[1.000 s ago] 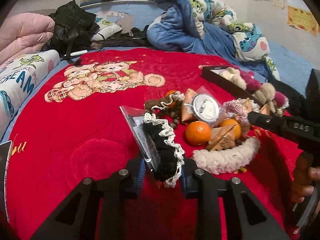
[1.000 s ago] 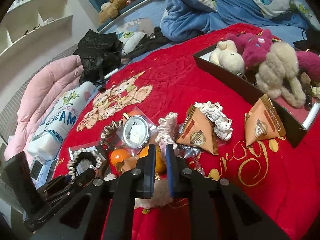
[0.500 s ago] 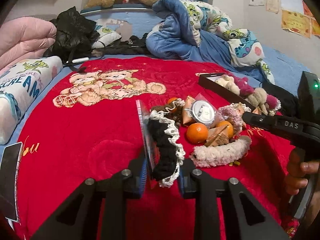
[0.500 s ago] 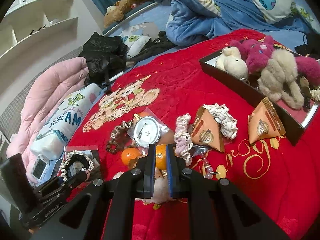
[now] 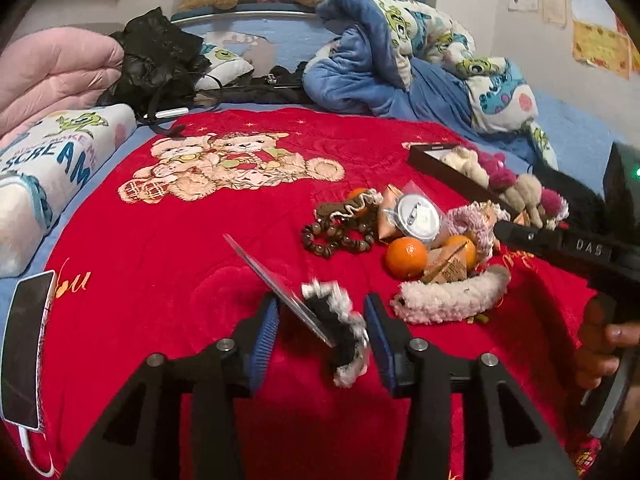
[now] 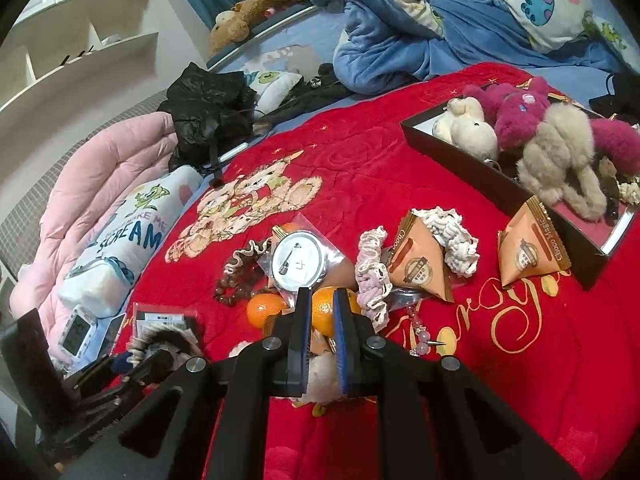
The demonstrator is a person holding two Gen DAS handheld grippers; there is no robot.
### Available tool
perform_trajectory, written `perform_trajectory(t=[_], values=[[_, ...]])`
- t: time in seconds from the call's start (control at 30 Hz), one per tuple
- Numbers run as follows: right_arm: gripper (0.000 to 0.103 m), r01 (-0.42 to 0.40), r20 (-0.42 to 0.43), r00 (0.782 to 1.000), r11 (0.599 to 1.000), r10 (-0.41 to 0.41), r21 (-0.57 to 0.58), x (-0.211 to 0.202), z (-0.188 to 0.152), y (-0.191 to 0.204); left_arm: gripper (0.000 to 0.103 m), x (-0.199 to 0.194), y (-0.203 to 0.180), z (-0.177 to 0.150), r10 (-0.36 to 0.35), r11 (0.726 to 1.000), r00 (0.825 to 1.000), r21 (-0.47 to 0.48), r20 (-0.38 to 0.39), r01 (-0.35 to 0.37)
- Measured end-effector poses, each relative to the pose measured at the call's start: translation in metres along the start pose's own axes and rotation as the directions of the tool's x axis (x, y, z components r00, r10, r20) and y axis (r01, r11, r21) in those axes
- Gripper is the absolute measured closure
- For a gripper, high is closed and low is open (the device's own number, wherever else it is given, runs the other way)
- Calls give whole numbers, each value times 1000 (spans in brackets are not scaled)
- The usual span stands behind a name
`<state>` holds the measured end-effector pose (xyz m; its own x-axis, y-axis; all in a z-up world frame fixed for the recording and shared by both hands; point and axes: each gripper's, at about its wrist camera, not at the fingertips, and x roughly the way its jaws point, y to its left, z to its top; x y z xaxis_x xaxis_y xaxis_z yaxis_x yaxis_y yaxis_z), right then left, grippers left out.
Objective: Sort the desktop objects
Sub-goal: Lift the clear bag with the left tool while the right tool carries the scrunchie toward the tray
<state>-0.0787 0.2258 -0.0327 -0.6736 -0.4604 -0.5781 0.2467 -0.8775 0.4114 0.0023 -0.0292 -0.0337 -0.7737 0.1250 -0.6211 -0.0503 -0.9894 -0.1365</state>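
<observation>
Scrunchie position: packaged black scrunchie with white lace trim (image 5: 340, 332) sits between the blue pads of the left claw (image 5: 322, 334), its clear card backing tilted up and away to the left; motion-blurred, so it looks to be dropping free.
Left claw: jaws opening, pads no longer pressing on the packet, gap visible on both sides.
Long axis: the card edge runs diagonally from lower right to upper left, across the claw's line rather than along it.
Right claw (image 6: 322, 312): pads nearly together with nothing gripped, hanging over the pile with an orange (image 6: 328, 308) showing beyond the tips.
Nearer hand: by my judgement the right claw is the nearer one to the remaining pile; the left is off to the pile's left side, over bare quilt.
Pile: two oranges, bead bracelet (image 5: 336, 236), bagged round tin (image 5: 416, 218), triangular snack packets (image 6: 420, 264), lace and fluffy scrunchies, all touching or overlapping.
Tray: dark box (image 6: 500, 176) of plush toys, beyond the pile to the right, well apart from the left claw.
Surface: red quilt (image 5: 160, 248) with teddy-bear embroidery, soft, on a bed.
Room: bedroom; blue blanket, pink duvet, black bag, phone (image 5: 26, 344) at the bed's left edge.
</observation>
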Motion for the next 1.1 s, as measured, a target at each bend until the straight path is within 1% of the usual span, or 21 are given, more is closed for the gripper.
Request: perform_trajectory(t=[0.1, 0.33, 0.47, 0.57, 0.6, 0.63, 0.67, 0.73, 0.8, 0.9, 1.03, 1.1], values=[[89, 1, -1, 1000, 1000, -1, 2, 0, 0, -1, 57, -1, 4, 0, 7, 1000, 1000, -5, 2, -7], [89, 4, 3, 1000, 1000, -4, 7, -1, 0, 0, 56, -9, 4, -1, 21, 1000, 1000, 22, 9, -21], [89, 11, 6, 1000, 1000, -11, 6, -2, 0, 0, 55, -12, 9, -3, -1, 1000, 1000, 10, -1, 1], [89, 12, 7, 1000, 1000, -12, 9, -1, 0, 1, 57, -12, 11, -4, 27, 999, 1000, 21, -2, -27], [89, 9, 9, 1000, 1000, -9, 14, -1, 0, 1, 68, -11, 12, -5, 31, 999, 1000, 25, -3, -31], [89, 6, 11, 1000, 1000, -6, 18, -2, 0, 1, 85, -9, 13, -5, 34, 999, 999, 21, -8, -34], [89, 2, 12, 1000, 1000, -2, 22, -2, 0, 1, 90, -8, 15, -5, 40, 999, 999, 13, -14, -40], [89, 3, 15, 1000, 1000, -4, 27, -1, 1, 1, 97, -2, 21, -7, 41, 999, 998, -1, -38, -41], [89, 4, 14, 1000, 999, -4, 33, -1, 1, 0, 98, 0, 24, -8, 32, 999, 998, -16, -52, -33], [89, 9, 11, 1000, 999, -9, 37, 1, 1, -1, 99, -3, 22, -9, 20, 1000, 999, -6, -38, -20], [89, 7, 17, 1000, 999, -8, 35, -1, 1, 0, 100, -7, 20, -8, 30, 999, 999, -8, -21, -31], [92, 6, 27, 1000, 1000, -7, 30, -5, 1, 0, 100, -12, 18, -6, 40, 999, 999, -2, 3, -40]])
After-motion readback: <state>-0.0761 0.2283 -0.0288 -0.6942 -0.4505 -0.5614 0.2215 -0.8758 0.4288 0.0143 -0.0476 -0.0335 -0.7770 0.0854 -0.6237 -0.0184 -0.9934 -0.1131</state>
